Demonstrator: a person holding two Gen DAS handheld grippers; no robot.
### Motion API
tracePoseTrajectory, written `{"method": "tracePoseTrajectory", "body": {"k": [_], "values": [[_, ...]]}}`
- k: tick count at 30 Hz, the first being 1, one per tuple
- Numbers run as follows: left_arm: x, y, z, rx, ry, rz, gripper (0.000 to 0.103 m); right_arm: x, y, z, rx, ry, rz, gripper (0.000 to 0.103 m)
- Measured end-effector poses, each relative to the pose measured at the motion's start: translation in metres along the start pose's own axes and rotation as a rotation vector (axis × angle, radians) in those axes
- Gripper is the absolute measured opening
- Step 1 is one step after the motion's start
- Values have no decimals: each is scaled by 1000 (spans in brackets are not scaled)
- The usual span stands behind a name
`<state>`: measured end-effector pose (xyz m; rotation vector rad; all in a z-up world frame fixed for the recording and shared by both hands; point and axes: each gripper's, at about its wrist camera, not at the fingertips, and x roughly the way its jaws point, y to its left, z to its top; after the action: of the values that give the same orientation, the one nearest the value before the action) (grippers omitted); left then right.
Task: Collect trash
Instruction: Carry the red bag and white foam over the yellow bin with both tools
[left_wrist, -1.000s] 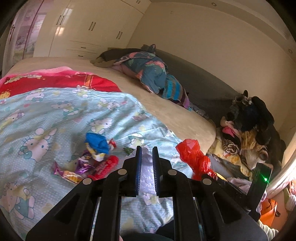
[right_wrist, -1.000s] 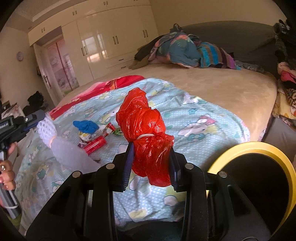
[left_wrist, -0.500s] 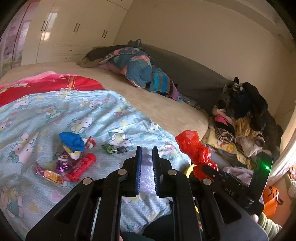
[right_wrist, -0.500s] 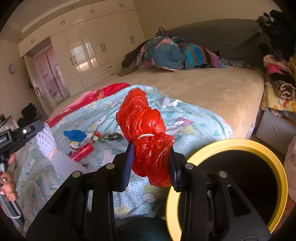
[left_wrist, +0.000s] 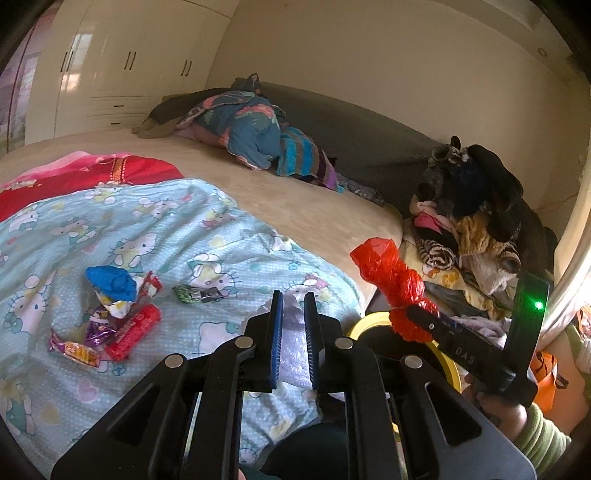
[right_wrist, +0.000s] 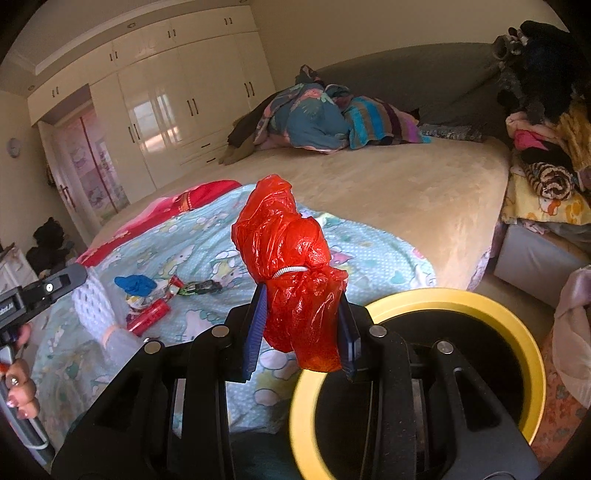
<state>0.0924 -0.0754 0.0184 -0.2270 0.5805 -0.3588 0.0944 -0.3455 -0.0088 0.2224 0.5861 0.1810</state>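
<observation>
The red plastic bag (right_wrist: 295, 280) is clamped in the right gripper (right_wrist: 301, 332), just above the yellow-rimmed bin (right_wrist: 532, 354) at its right. The left gripper (left_wrist: 293, 328) pinches a pale foam sheet (left_wrist: 291, 354). Wrappers (left_wrist: 122, 314) left on the blanket (left_wrist: 184, 229) remain uncollected. The bin's dark inside shows nothing.
</observation>
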Motion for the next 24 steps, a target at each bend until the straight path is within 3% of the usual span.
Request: {"method": "tracePoseTrajectory", "body": {"k": [13,24], "values": [[16,-36,-7,57,29,-38,11,-15,-40,9,-3,-4,-66,27],[36,-72,-22,107,76,-73,11,-25,-76,-4,18,32,-115,27]]}}
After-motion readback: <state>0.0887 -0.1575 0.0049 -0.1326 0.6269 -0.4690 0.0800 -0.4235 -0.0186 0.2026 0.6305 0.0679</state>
